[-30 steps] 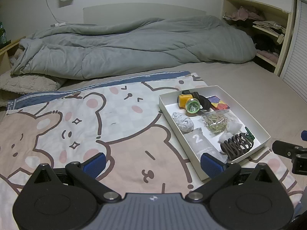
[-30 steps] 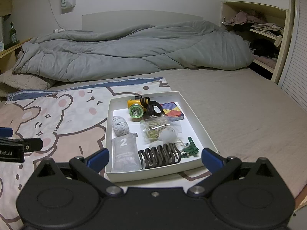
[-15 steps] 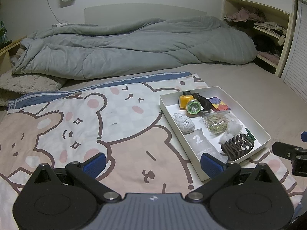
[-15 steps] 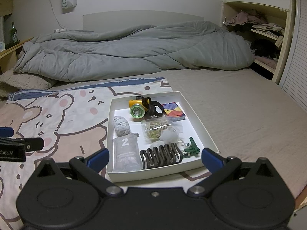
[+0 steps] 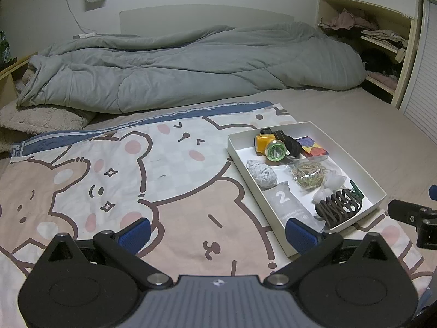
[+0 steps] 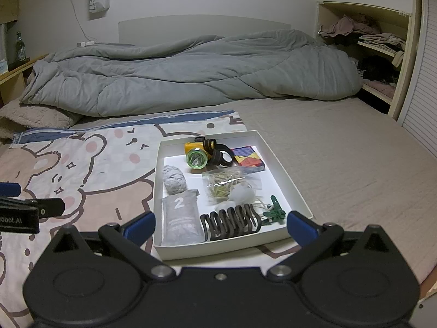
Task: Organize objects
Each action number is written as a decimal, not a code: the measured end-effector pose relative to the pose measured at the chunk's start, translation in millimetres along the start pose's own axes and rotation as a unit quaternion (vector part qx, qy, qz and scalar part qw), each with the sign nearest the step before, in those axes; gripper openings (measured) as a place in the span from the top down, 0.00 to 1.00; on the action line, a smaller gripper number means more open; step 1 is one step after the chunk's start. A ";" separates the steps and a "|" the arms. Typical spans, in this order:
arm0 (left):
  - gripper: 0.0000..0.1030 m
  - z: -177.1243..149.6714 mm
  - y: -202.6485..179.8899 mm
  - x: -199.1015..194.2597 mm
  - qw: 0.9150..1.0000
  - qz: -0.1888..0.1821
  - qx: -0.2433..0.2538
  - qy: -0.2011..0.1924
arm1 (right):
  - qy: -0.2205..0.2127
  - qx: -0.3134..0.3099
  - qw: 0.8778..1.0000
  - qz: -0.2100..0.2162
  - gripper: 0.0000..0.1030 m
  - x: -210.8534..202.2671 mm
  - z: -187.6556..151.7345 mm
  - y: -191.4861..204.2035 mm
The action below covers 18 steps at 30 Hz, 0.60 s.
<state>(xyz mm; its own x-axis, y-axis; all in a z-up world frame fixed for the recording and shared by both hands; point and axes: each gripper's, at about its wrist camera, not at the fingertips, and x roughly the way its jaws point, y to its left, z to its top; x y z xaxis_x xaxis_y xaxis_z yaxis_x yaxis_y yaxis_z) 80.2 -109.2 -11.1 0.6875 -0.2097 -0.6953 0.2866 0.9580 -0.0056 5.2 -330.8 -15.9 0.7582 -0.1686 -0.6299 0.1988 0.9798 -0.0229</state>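
From the left wrist camera, the left gripper (image 5: 217, 231) hovers low over a cartoon-bear blanket (image 5: 114, 180), its blue-padded fingers (image 5: 135, 231) spread wide with nothing between them. The white shallow box (image 5: 378, 195) sits off to the right, its near corner just beyond the right-hand finger, seen at an angle. Inside lie a yellow headlamp (image 5: 270, 146) with a green-rimmed lens and black strap, a crumpled grey wad (image 5: 261, 174), a clear bag of rubber bands (image 5: 308, 172), a grey sachet (image 5: 286, 205) printed with a "2", and a dark wavy hair claw (image 5: 338, 209). Only this view catches the black tip of the right gripper (image 5: 415, 216) at the right edge, and a broad sweep of the blanket's bear faces.

From the right wrist camera, the right gripper (image 6: 221, 225) faces the box (image 6: 296, 188) nearly head-on, fingers (image 6: 301, 227) parted and empty, framing the box's near wall. This angle shows the contents more plainly: the headlamp (image 6: 198, 154) at the back, a multicoloured flat block puzzle (image 6: 247, 158) beside it, the grey wad (image 6: 174, 179), the sachet (image 6: 183, 216), the rubber-band bag (image 6: 226, 184), the ribbed hair claw (image 6: 230, 222) against the front wall, and a small green plastic clip (image 6: 274, 213) in the front right corner. The left gripper (image 6: 32, 210) shows at the left edge, lettering partly legible on its body. A rumpled grey quilted duvet (image 6: 191, 73) lies across the bed's head, with a beige ribbed sheet (image 6: 341, 158) to the right and a shelf (image 6: 379, 46) of folded clothes beyond.
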 end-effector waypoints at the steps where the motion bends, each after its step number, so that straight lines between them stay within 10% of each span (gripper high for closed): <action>1: 0.00 0.1 0.0 0.0 1.000 0.000 0.000 0.000 | 0.000 0.000 1.000 0.000 0.00 0.0 0.0 -0.5; 18: 0.00 0.2 0.9 -0.3 1.000 0.000 0.001 0.000 | 0.001 0.001 1.000 0.004 0.00 1.3 0.9 6.8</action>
<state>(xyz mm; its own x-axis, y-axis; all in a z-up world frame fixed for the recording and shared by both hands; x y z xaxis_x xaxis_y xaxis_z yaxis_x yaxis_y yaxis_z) 80.4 -108.3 -10.8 0.6877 -0.2100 -0.6949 0.2879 0.9576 -0.0045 8.1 -324.5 -16.2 0.7588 -0.1600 -0.6314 0.1930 0.9810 -0.0167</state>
